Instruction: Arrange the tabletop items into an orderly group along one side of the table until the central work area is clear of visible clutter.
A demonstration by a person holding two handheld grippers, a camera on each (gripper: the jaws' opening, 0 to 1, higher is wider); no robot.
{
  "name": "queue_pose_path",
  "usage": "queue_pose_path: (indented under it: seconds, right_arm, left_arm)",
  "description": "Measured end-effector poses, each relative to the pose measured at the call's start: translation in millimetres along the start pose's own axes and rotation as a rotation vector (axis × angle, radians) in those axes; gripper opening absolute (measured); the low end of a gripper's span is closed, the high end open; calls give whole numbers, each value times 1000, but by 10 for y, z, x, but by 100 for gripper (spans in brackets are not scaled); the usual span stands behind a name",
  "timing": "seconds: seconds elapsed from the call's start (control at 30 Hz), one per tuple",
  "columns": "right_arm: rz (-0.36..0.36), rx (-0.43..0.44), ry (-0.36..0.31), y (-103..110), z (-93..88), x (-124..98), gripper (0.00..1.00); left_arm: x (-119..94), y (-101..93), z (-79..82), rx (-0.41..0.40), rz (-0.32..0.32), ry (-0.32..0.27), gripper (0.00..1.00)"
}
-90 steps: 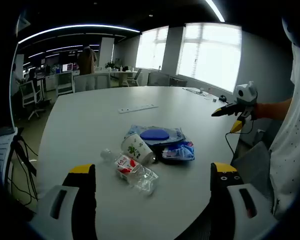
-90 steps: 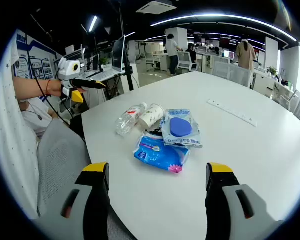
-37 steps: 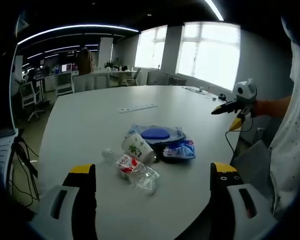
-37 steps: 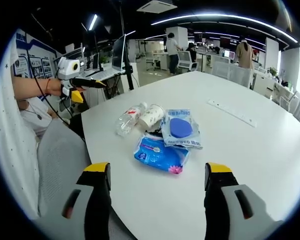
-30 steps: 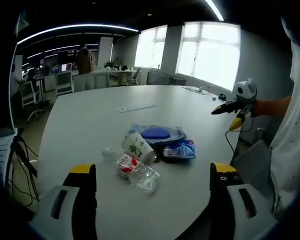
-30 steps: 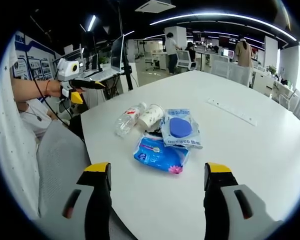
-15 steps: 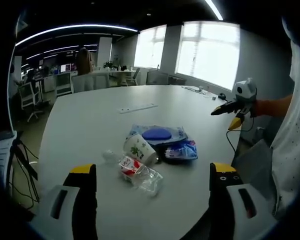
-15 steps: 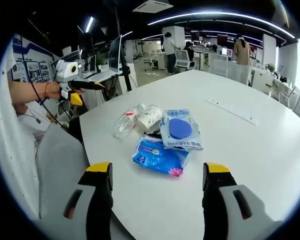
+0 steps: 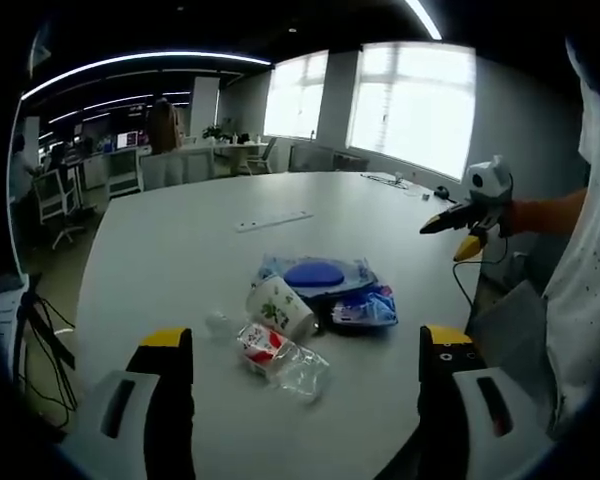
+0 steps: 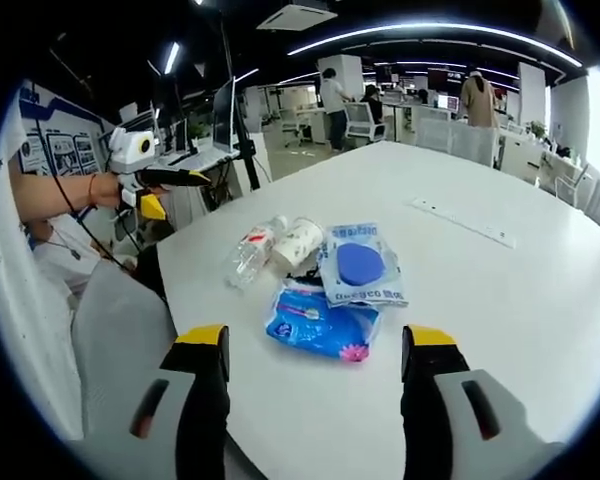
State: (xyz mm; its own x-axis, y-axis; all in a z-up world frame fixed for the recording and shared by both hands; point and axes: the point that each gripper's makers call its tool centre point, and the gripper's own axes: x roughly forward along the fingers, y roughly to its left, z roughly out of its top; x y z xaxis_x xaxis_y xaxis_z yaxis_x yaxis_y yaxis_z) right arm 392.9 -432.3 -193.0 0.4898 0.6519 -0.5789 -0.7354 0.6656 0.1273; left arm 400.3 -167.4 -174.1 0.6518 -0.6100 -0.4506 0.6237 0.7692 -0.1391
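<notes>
I judge nothing is gathered yet: my left gripper (image 9: 305, 365) and right gripper (image 10: 315, 365) hover with jaws apart, empty. The paper cup (image 10: 297, 243) lies between the plastic bottle (image 10: 250, 250) and the blue-disc packet (image 10: 358, 264), with the blue pouch (image 10: 320, 320) just beside; next I'd reach for the bottle.

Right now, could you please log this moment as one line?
left gripper open, empty | right gripper open, empty | bottle, paper cup, two packets clustered on table, untouched

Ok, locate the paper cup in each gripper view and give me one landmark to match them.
Left gripper view: the paper cup lies on its side at centre, above the plastic bottle.
Right gripper view: left of centre, right of the bottle.
Shared landmark: the packet with the blue disc.
</notes>
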Motion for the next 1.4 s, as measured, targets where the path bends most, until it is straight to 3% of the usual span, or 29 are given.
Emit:
queue_pose_path:
  seconds: [0.6, 1.4]
  right_arm:
    - [-38, 62, -15, -58, 77, 120, 63]
    - [-84, 183, -30, -143, 87, 283, 53]
  left_arm:
    - [218, 79, 224, 45, -29, -12, 96]
    - [675, 161, 533, 117, -93, -8, 95]
